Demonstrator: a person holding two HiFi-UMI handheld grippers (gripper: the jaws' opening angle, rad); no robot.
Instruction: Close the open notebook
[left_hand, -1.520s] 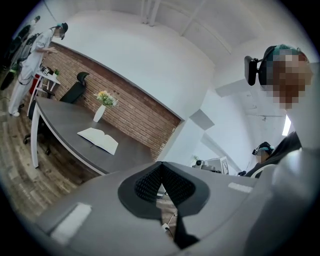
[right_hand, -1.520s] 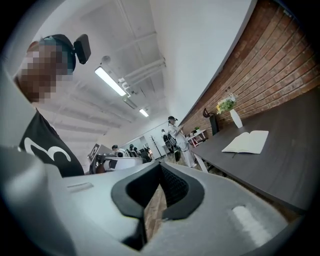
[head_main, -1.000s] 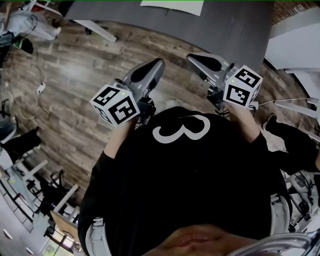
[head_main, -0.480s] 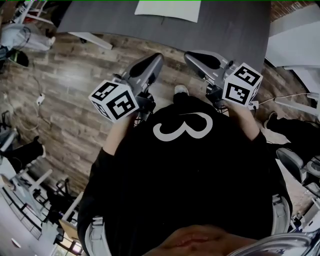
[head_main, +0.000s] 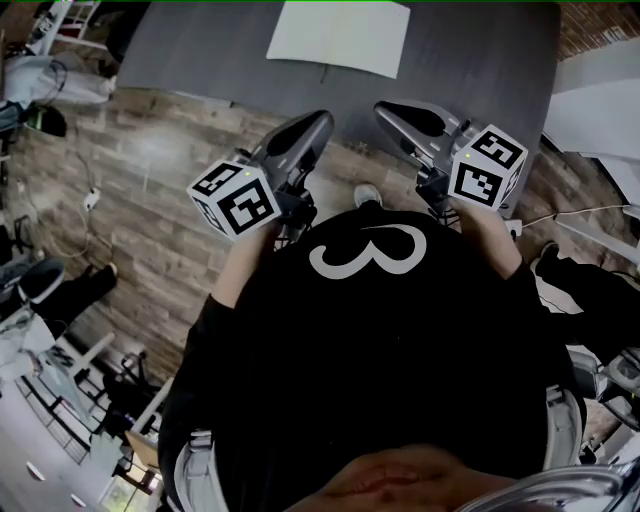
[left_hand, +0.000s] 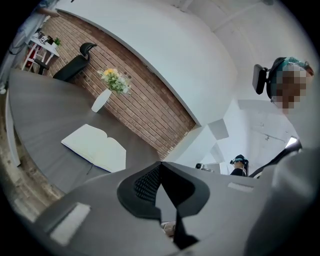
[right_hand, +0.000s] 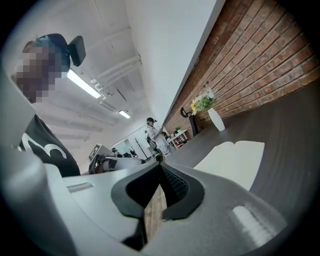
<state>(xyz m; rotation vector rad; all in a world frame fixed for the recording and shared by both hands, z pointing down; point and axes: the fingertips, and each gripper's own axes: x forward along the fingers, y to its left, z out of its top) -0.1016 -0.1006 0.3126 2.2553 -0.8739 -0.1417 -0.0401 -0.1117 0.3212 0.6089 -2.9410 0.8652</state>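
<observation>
At the left of the head view the wooden floor (head_main: 150, 210) is showing beneath us, and we are holding the left gripper (head_main: 312, 124) out in front of our chest, its marker cube nearest us and its nose pointing toward the grey desk (head_main: 470, 60). In the left gripper view its jaws are pressing together at the tips, pinching nothing. Ahead, between the lines of the two grippers, the open notebook (head_main: 338, 38) is lying flat on the desk with its white pages facing up, well apart from both grippers. In the left gripper view a white vase (left_hand: 101, 100) of flowers is standing on the desk beyond the notebook, in front of a brick wall (left_hand: 150, 100). To the right we are holding the right gripper (head_main: 395, 110) level near the desk's edge. Its own view is showing its jaws meeting at the tips with nothing between them, and the notebook is lying ahead on the right.
</observation>
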